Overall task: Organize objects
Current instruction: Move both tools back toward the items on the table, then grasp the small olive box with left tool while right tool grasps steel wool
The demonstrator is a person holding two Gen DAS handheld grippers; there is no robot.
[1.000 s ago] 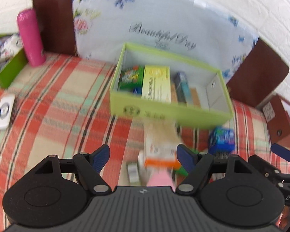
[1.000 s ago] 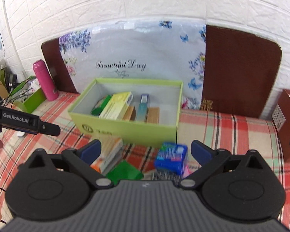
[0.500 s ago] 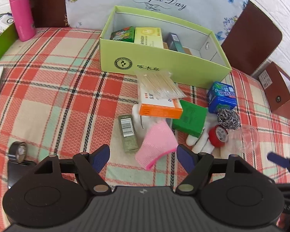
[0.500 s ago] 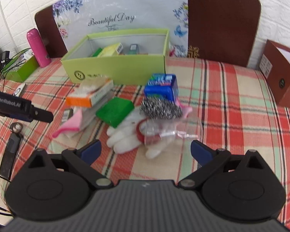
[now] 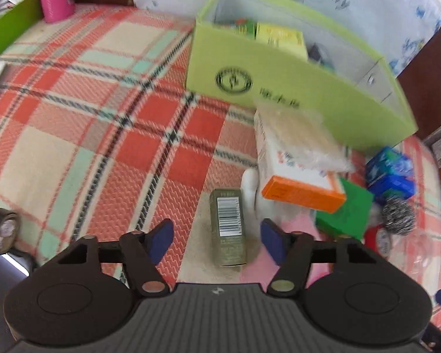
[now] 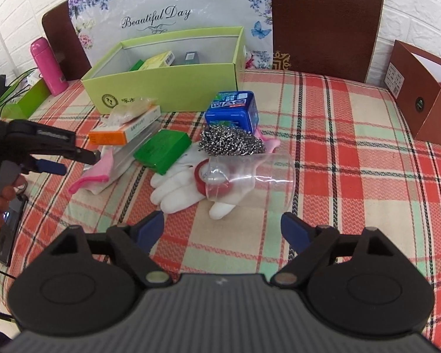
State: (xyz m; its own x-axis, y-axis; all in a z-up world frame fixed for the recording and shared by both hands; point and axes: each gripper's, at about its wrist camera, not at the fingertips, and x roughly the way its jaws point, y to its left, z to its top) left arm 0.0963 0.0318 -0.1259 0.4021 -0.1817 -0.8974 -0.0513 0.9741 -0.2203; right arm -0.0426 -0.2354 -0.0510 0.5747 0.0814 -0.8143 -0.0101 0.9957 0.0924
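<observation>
A lime green box [image 5: 294, 88] [image 6: 167, 82] holding several packets stands at the back of the plaid cloth. In front of it lies a pile: an orange-ended carton [image 5: 297, 182] [image 6: 123, 132] with a clear bag on top, a green packet [image 6: 161, 148], a blue tin [image 6: 232, 111], a steel scourer [image 6: 230, 144], white gloves [image 6: 179, 185], red tape [image 6: 204, 176], a clear cup [image 6: 250, 179], a pink cloth [image 6: 94, 173]. My left gripper [image 5: 217, 241] is open, straddling a small olive box [image 5: 227, 229]. My right gripper [image 6: 222, 229] is open, just short of the cup.
A pink bottle [image 6: 48, 66] and a green tray [image 5: 6, 23] stand at the back left. A brown box [image 6: 420, 94] stands at the right. A black tape roll [image 5: 3, 229] and a phone [image 6: 8, 235] lie at the left edge.
My left gripper has dropped and moved forward so its open fingers flank the olive box. My right gripper has moved closer to the cup and gloves.
</observation>
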